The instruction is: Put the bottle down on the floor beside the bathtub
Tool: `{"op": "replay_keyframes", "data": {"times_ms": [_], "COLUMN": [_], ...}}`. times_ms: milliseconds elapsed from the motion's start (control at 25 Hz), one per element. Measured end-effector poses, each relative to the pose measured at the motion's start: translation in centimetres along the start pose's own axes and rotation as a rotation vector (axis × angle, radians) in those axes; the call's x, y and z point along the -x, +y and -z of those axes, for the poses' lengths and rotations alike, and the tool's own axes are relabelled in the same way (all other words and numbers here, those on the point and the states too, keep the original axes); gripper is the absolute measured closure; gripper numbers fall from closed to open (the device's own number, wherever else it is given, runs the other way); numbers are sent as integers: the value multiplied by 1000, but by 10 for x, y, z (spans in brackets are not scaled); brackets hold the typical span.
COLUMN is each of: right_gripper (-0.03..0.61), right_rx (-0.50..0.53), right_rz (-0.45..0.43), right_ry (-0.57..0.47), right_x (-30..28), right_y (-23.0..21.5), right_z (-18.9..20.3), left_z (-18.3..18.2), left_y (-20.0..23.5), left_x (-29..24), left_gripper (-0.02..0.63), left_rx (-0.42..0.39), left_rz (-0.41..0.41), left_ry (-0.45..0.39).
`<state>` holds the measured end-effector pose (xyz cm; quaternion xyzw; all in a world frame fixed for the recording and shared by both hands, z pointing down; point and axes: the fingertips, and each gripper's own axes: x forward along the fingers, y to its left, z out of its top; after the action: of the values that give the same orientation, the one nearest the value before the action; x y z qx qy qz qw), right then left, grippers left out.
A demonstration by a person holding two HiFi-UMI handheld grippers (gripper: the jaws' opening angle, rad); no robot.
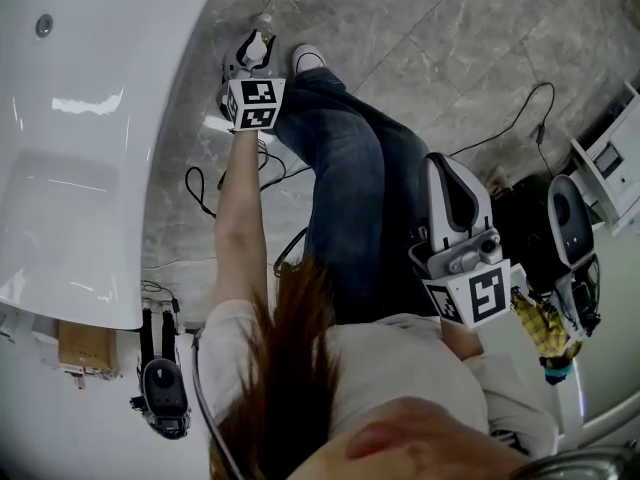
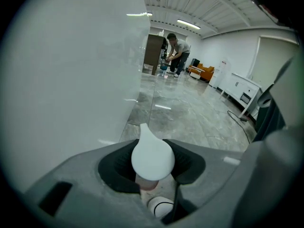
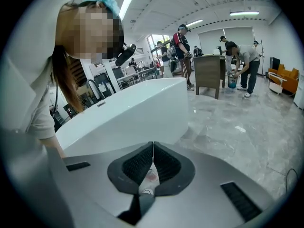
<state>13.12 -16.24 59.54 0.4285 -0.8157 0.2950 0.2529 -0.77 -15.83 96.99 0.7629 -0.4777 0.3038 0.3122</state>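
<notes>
Your left gripper (image 1: 250,56) is gripping the bottle (image 2: 152,156) below its white cap, holding it roughly upright over the floor (image 2: 190,113) just beside the bathtub (image 2: 71,80), while your right gripper (image 3: 152,167) is hanging clenched, empty, well apart.

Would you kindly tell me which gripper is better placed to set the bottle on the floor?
Left: the left gripper holds the bottle beside the bathtub; the right gripper is shut and empty.
</notes>
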Motion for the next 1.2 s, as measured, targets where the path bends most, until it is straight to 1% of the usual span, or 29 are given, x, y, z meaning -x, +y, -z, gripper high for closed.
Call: {"op": "replay_keyframes", "data": {"times_ms": [160,360,480,640,800,920,960,1040,1200], "right_gripper": [565,565,565,565,565,565,565,565,565], "right_rx": [3,6,0,-4,-6,-8,-9,-12,-19], "right_rz": [-1,-3,-10,-19,-19,-16,-15,-17,-20], "right_ry": [3,10,14,24,25,29,31,35,41], "right_x": [-8,-16,-16,-16,-13,-11,-11,-12,-11], "right_y": [-1,-2,3,6,6,6,5,4,4], "right_z": [0,-4,-7,-5,-6,-6,-5,-4,-4], "left_z": [5,-1,6,11,9,8,9,8,2], "left_y": [4,10,9,-1,2,1,1,0,1], "left_x": [-9,-13,-9,-10,-9,-7,-8,-9,-9], "left_gripper": [469,469,468,465,465,462,459,421,393], "left_rx": [-15,11,26,4,22,20,17,16,17], "left_rz": [-3,-11,-8,13,-4,0,2,3,-4], "left_ry": [7,-17,-8,4,10,14,17,20,13]}}
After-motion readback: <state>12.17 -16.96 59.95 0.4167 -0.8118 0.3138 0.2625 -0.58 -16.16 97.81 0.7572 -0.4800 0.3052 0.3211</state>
